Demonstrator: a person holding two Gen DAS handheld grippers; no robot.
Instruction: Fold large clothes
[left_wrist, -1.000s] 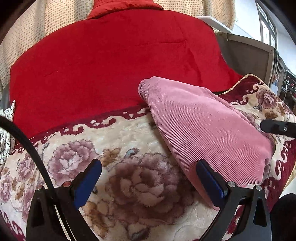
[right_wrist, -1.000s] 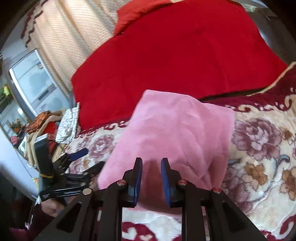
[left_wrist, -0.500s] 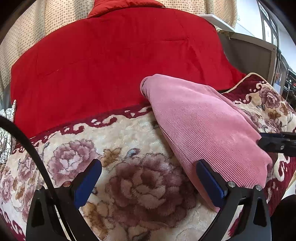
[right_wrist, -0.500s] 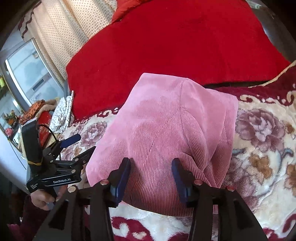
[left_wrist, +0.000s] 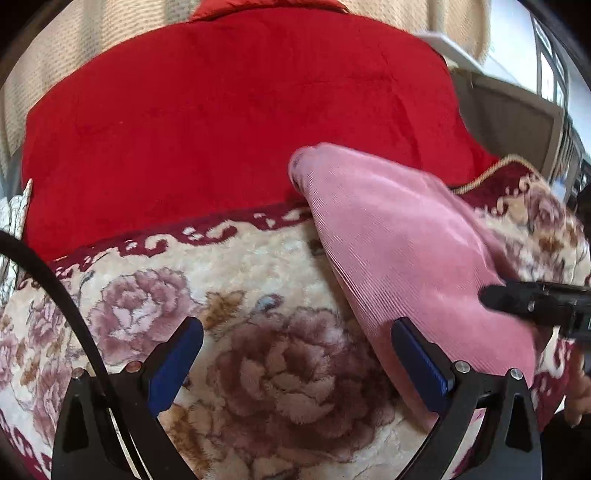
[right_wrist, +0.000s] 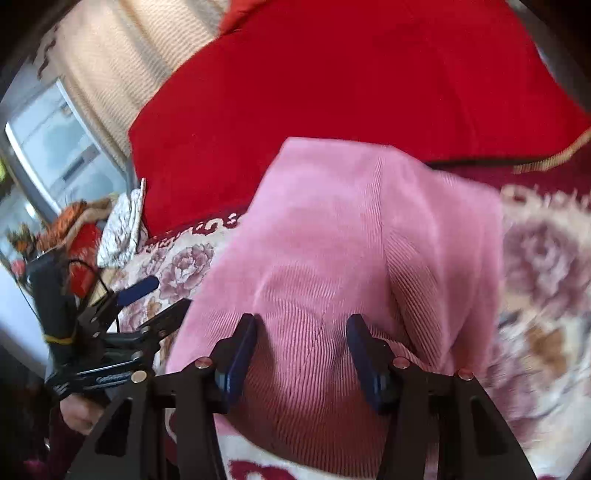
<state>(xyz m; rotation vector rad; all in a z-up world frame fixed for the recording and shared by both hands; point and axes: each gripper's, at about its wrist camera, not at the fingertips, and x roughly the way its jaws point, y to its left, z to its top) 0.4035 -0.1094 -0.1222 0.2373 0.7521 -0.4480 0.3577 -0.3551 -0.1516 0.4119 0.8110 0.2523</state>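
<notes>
**Right gripper released, fold laid down**

Since the earlier frames the right gripper (right_wrist: 301, 354) has been lowered toward the garment (right_wrist: 354, 258) and its jaws have just been opened; pink cloth sits between them but is not seen pinched. The left gripper (left_wrist: 295, 365) has hardly been shifted: jaws wide apart, nothing between them, right finger just beside the garment's near edge.

The garment is laid as a folded pink corduroy bundle on the floral blanket (left_wrist: 236, 369), its far end touching the red quilt (left_wrist: 229, 118).

Step judged: a fold has just been set down and let go. Whether another fold is needed cannot be told; the bundle looks compact but puffy.

Next move likely calls for the right gripper to be withdrawn cleanly without the top layer being dragged, then the bundle to be pressed flat or regripped at an edge.
</notes>
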